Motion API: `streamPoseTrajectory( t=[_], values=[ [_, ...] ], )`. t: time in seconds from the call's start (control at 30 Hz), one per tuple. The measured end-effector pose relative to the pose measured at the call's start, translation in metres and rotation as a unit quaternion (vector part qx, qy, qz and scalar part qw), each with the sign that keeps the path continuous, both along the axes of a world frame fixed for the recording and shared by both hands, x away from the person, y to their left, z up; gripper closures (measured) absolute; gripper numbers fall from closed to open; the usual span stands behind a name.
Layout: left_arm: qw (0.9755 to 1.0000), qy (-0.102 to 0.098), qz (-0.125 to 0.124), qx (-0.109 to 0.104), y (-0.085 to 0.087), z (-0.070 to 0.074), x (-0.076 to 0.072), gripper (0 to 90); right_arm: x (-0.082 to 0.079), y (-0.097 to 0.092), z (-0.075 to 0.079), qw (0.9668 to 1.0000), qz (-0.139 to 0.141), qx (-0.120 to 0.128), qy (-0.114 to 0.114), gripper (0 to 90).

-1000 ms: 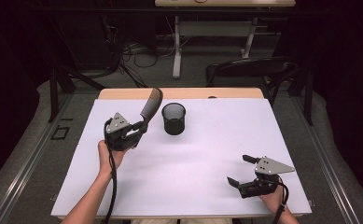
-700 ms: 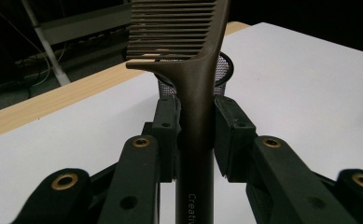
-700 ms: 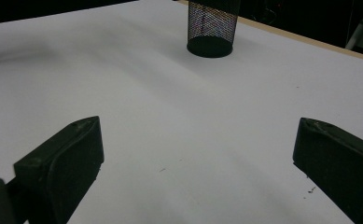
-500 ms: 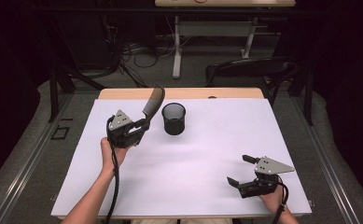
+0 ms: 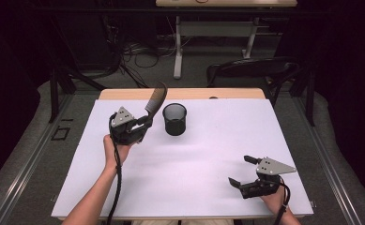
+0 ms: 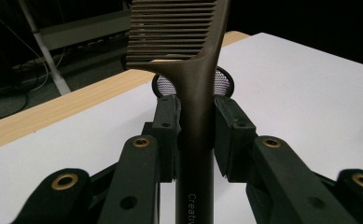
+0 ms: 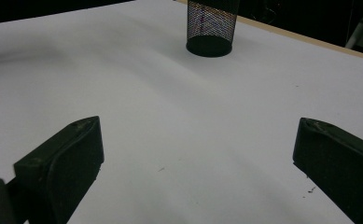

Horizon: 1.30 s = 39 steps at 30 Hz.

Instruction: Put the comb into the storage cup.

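A dark brown comb (image 5: 155, 99) (image 6: 195, 70) stands up and tilts toward the right, its handle clamped in my left gripper (image 5: 143, 125) (image 6: 194, 126), which is shut on it above the table's left half. Its teeth end reaches near the rim of a black mesh cup (image 5: 175, 119) (image 7: 211, 25) that stands upright at the middle back of the white table top (image 5: 208, 154). In the left gripper view the cup's rim (image 6: 223, 84) shows behind the comb's neck. My right gripper (image 5: 241, 169) (image 7: 195, 154) rests low at the front right, its jaws wide open with nothing between them.
The wooden table edge (image 5: 217, 93) runs along the back. Behind it stand a dark chair (image 5: 250, 70), desk legs and loose cables (image 5: 138, 51) on the floor. White surface lies between the two grippers.
My left gripper has shifted slightly to the right with the comb, bringing it closer to the mesh cup. The right gripper has not moved.
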<state>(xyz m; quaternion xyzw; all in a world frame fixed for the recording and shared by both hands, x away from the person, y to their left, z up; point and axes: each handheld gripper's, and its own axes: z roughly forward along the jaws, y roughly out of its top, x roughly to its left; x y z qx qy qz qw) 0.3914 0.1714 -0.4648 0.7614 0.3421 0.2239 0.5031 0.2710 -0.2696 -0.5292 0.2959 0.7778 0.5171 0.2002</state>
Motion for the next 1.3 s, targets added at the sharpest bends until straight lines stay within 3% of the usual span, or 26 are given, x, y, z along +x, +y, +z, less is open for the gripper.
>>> streamPoseTrajectory(
  t=[1.3],
  values=[
    [0.9998, -0.009, 0.004, -0.015, -0.012, 0.010, 0.014, 72.1, 0.000, -0.001, 0.000, 1.0000, -0.001, 0.002, -0.002, 1.6]
  ],
)
